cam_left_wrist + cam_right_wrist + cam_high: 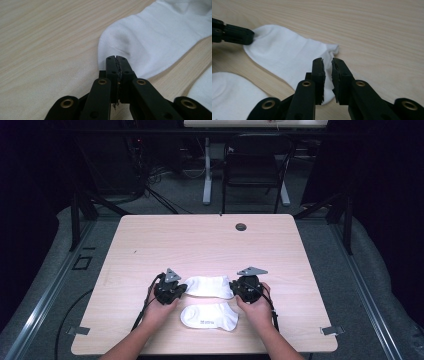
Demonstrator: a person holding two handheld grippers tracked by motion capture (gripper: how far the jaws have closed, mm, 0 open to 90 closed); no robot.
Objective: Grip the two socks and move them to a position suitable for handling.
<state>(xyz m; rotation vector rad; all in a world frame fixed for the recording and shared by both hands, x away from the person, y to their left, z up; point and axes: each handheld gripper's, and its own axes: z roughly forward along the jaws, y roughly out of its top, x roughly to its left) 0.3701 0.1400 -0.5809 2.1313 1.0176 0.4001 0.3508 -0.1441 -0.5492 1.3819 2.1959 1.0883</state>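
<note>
White sock [160, 37] seemingly pinched by left gripper [116, 58]; right gripper [327, 61] slightly parted.

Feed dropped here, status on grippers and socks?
Left gripper shut on far sock toe. Right gripper open at its other end. Near sock untouched. Nothing in the way.

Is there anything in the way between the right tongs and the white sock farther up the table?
Nothing visible. The right tongs stand slightly apart right over the cuff end of the farther white cotton sock, with only bare light wooden table around. The left tongs are at its toe end, and the nearer white sock lies apart.
</note>
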